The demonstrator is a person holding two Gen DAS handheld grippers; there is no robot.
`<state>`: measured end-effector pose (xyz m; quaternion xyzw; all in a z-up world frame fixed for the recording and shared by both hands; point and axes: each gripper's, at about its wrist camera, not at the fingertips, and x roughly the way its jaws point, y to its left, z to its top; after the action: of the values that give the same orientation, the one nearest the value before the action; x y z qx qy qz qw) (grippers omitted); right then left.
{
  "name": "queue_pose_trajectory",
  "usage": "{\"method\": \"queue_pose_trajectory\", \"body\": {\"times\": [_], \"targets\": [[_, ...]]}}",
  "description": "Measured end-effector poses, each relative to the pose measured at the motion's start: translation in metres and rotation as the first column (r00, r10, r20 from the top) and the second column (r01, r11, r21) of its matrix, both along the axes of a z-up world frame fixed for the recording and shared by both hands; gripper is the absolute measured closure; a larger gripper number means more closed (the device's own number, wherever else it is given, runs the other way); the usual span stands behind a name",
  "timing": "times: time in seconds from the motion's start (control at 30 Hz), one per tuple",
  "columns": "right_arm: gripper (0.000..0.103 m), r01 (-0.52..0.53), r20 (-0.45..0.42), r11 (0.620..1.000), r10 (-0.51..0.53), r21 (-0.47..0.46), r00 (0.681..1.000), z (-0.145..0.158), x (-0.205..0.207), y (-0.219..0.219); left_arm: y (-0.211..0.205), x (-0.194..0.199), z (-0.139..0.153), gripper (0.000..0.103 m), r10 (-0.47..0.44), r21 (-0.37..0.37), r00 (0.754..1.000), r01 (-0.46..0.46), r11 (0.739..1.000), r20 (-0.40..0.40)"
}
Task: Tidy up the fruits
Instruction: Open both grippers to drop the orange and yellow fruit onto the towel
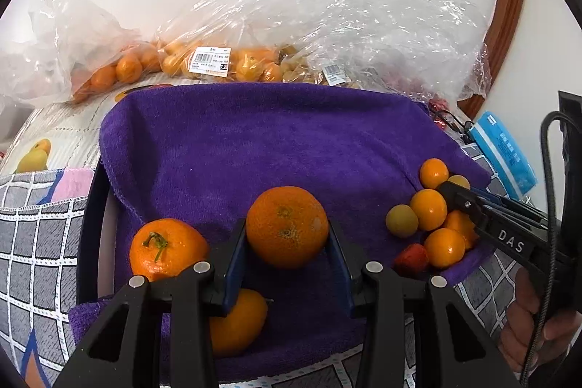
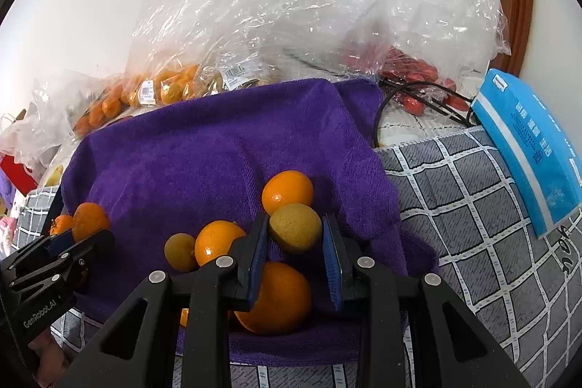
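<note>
Left claw clamped a mandarin, right claw a yellow-green fruit (smooth, round), which could squirt free onto the purple towel.

Bright, even light, glare on plastic bags, fisheye-bent dark edges.

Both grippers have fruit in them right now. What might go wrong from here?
1. The left gripper pinches a large orange only at its sides; it might slip out when lifted.
2. The right gripper holds a yellow-green fruit inside a tight cluster; moving it may set the small orange behind it rolling.
3. That cluster sits near the edge of the purple towel, so a nudged fruit could roll off it.
</note>
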<state>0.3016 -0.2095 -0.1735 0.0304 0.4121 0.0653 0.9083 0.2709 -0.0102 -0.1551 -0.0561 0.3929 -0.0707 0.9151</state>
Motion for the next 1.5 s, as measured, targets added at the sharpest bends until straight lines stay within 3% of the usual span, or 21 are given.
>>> {"method": "queue_pose_trajectory", "body": {"times": [0.43, 0.9, 1.3, 1.5], "targets": [[0.074, -0.008, 0.027, 0.999, 0.01, -0.053, 1.0, 0.0, -0.003, 0.004, -0.012, -0.002, 0.0, 0.063, -0.031, 0.062, 0.999, 0.031, 0.998, 0.01], [0.074, -0.002, 0.037, 0.998, 0.004, -0.07, 0.999, 0.0, -0.005, 0.005, -0.009, -0.004, 0.002, 0.062, -0.022, 0.048, 1.0, 0.021, 0.999, 0.021], [0.071, -0.005, 0.042, 0.998, 0.008, -0.069, 0.999, 0.001, -0.006, 0.004, -0.001, -0.011, 0.013, 0.047, 0.001, 0.009, 0.997, -0.001, 1.0, 0.077], [0.061, -0.008, 0.079, 0.999, 0.011, -0.038, 0.997, 0.008, -0.011, 0.002, 0.004, -0.012, 0.016, 0.04, 0.016, -0.018, 0.995, -0.015, 1.0, 0.094]]}}
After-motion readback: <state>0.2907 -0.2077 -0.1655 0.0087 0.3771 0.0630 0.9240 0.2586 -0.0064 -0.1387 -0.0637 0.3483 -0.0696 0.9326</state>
